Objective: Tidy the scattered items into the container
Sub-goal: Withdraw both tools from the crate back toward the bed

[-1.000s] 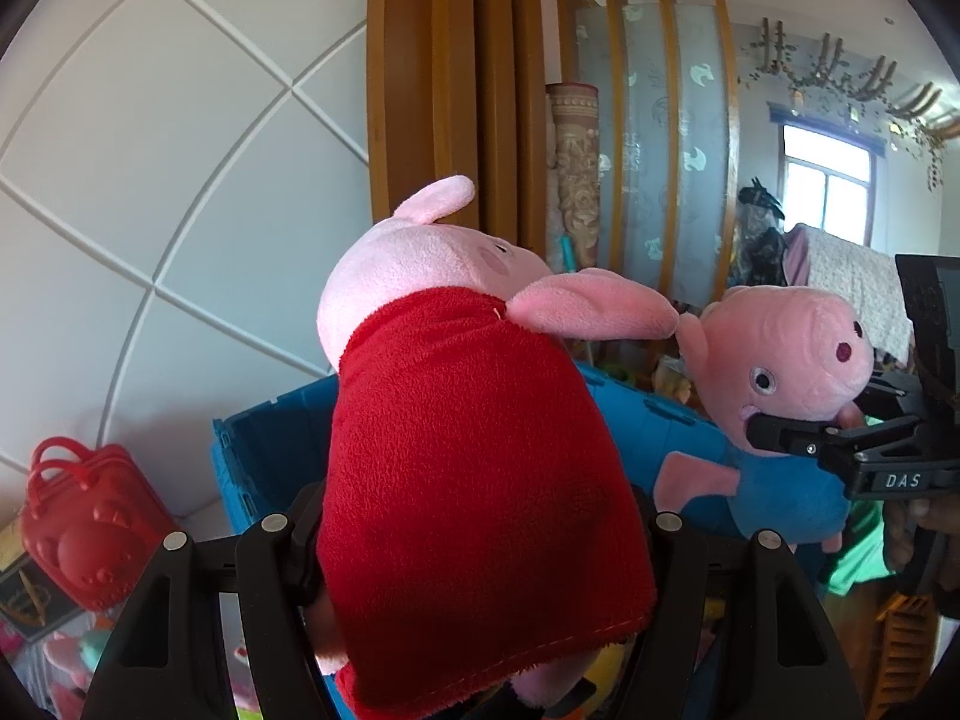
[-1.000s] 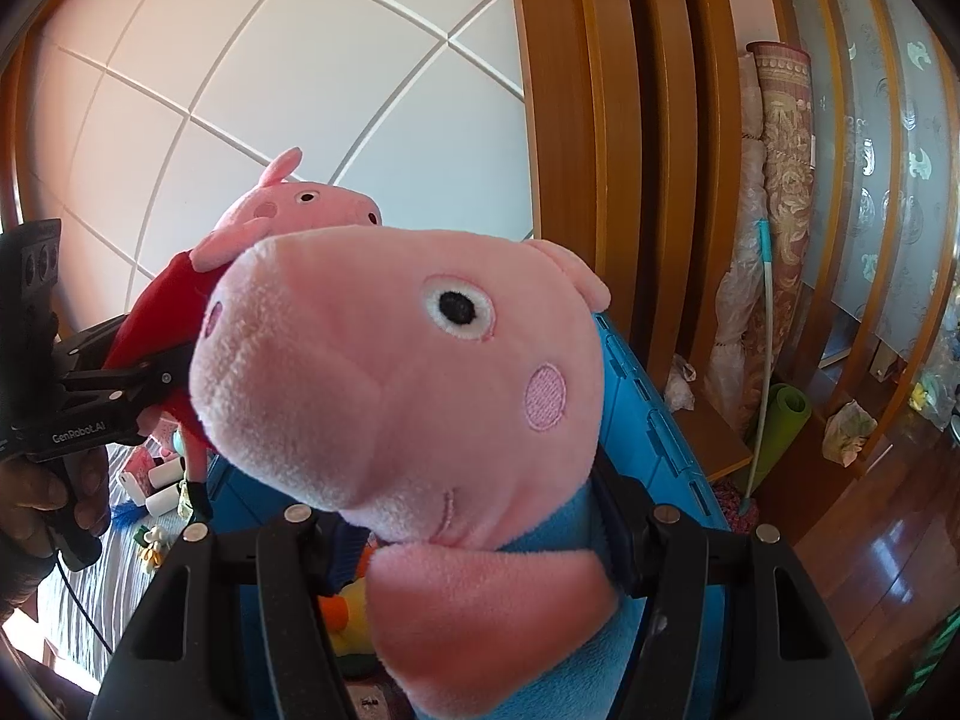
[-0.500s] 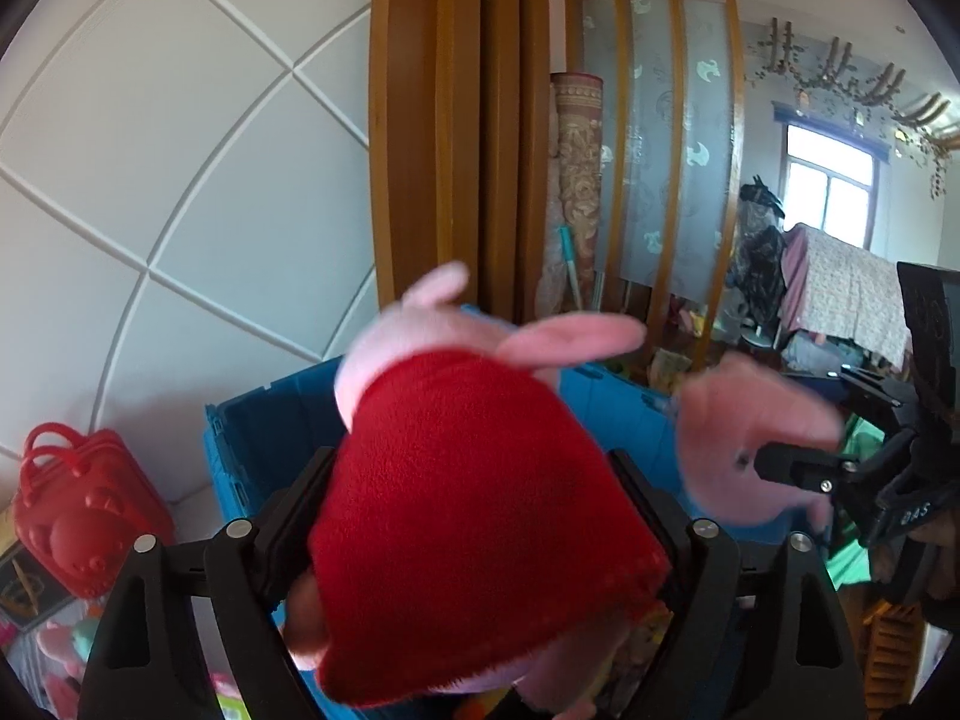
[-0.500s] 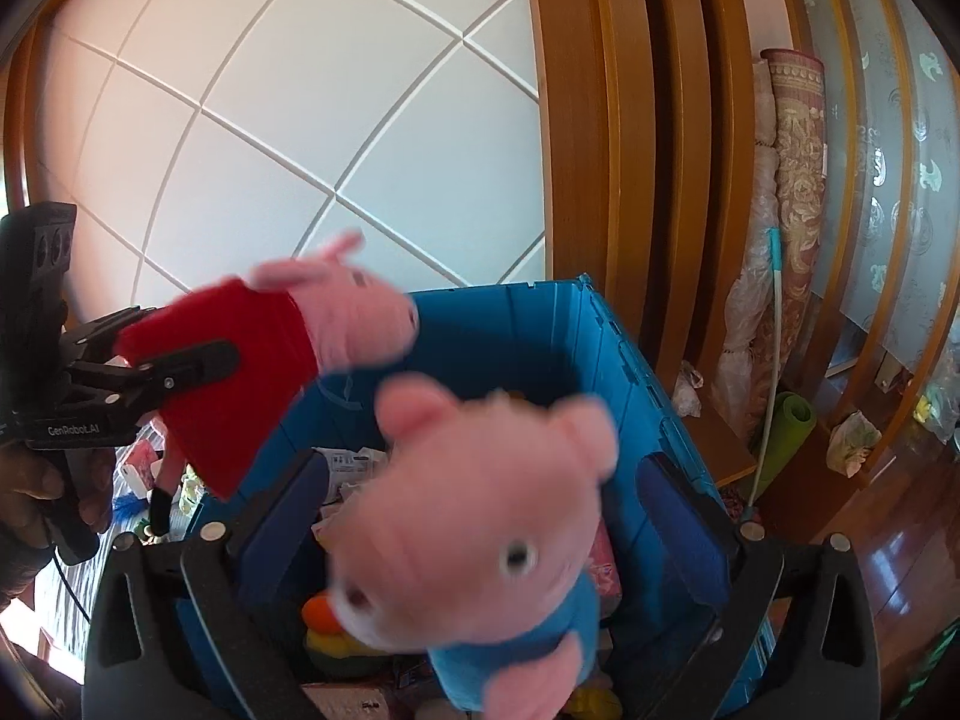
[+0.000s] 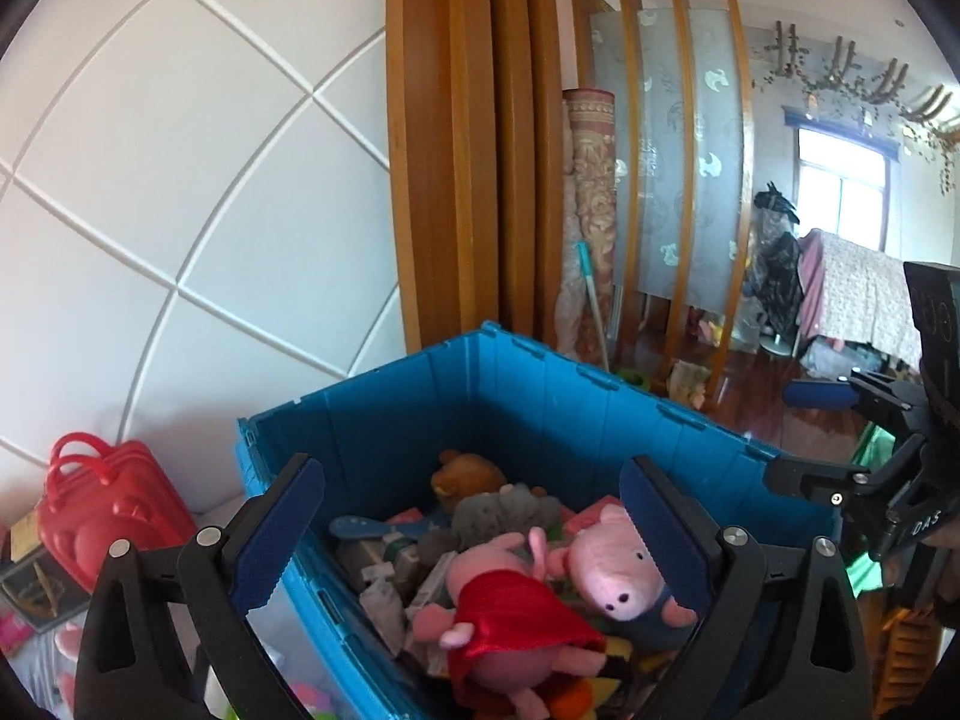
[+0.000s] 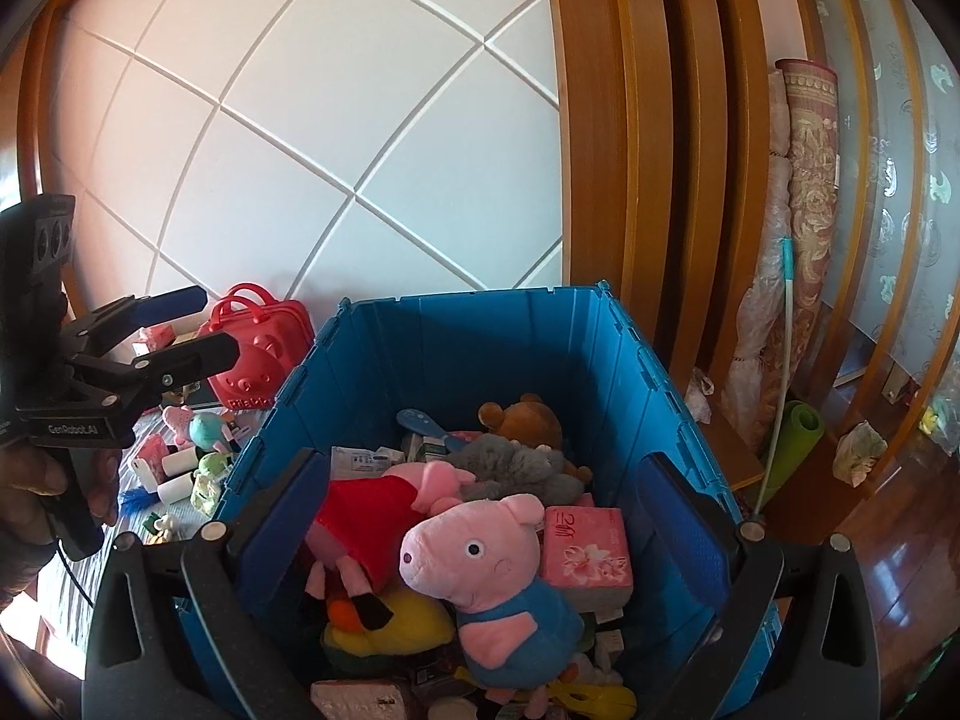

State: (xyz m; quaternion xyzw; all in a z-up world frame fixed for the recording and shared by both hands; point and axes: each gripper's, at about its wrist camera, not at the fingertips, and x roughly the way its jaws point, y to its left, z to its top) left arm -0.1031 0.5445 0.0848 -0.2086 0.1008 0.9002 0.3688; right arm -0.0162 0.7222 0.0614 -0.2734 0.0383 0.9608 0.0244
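A deep blue crate (image 5: 540, 396) (image 6: 480, 348) stands below both grippers, filled with toys. On top of the pile lie a pink pig plush in a red dress (image 5: 516, 624) (image 6: 366, 510) and a pink pig plush in a blue shirt (image 5: 612, 570) (image 6: 480, 552). My left gripper (image 5: 471, 480) hangs over the crate, its jaws opening wide with nothing between the pads. Beside it, my right gripper (image 6: 483, 462) is open and empty above the crate. Each gripper shows in the other's view: the right gripper (image 5: 801, 438), the left gripper (image 6: 213, 324).
Inside the crate are a brown bear (image 6: 528, 414), a grey plush (image 6: 516, 462), a pink tissue pack (image 6: 588, 546) and a yellow plush (image 6: 390, 618). A red pig-face case (image 6: 258, 354) and several small toys (image 6: 186, 450) lie left of it. A wooden pillar and a rolled rug (image 6: 804, 210) stand behind.
Both grippers opened and let their plush pigs go. The red-dress pig and the blue-shirt pig fell into the blue crate and now lie on the pile.
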